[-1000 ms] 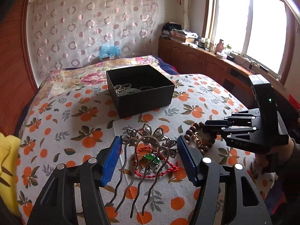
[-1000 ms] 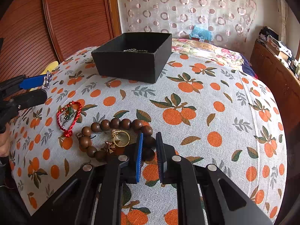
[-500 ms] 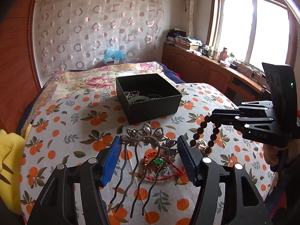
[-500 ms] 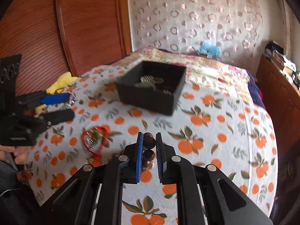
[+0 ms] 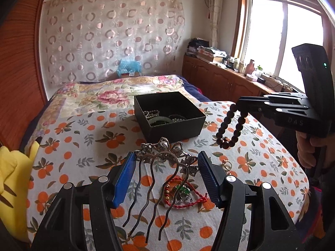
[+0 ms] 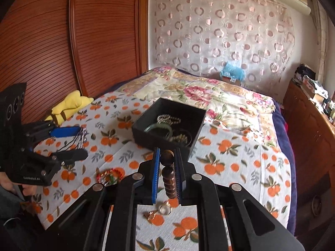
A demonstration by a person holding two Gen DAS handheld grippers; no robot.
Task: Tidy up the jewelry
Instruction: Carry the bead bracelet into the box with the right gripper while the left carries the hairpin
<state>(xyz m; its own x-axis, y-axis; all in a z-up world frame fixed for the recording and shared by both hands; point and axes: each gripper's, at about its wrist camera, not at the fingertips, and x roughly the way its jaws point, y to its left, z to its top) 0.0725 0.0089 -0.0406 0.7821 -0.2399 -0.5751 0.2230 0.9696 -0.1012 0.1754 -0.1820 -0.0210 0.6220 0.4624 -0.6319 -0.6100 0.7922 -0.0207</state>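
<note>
My left gripper (image 5: 166,156) is shut on an ornate silver hair comb (image 5: 165,146), its prongs pointing back toward the camera, held above the orange-print bedspread. To the right, my right gripper (image 5: 237,105) is shut on a dark wooden bead bracelet (image 5: 228,125) that dangles in the air near the open black box (image 5: 173,129). The right wrist view shows the beads (image 6: 167,159) pinched between the blue pads of the right gripper (image 6: 166,151), in front of the box (image 6: 159,140), which holds bead chains and a green bangle. The left gripper (image 6: 80,142) is at the left.
A red cord bracelet (image 5: 188,196) and a gold ring (image 5: 227,164) lie on the bedspread below the grippers. A yellow cloth (image 5: 12,177) sits at the bed's left edge by a wooden panel wall. Wooden cabinets (image 5: 226,83) run under the window on the right.
The right gripper has lifted the wooden bead bracelet off the bedspread, and it now hangs near the box. The left gripper, still holding the comb, has shifted slightly.
</note>
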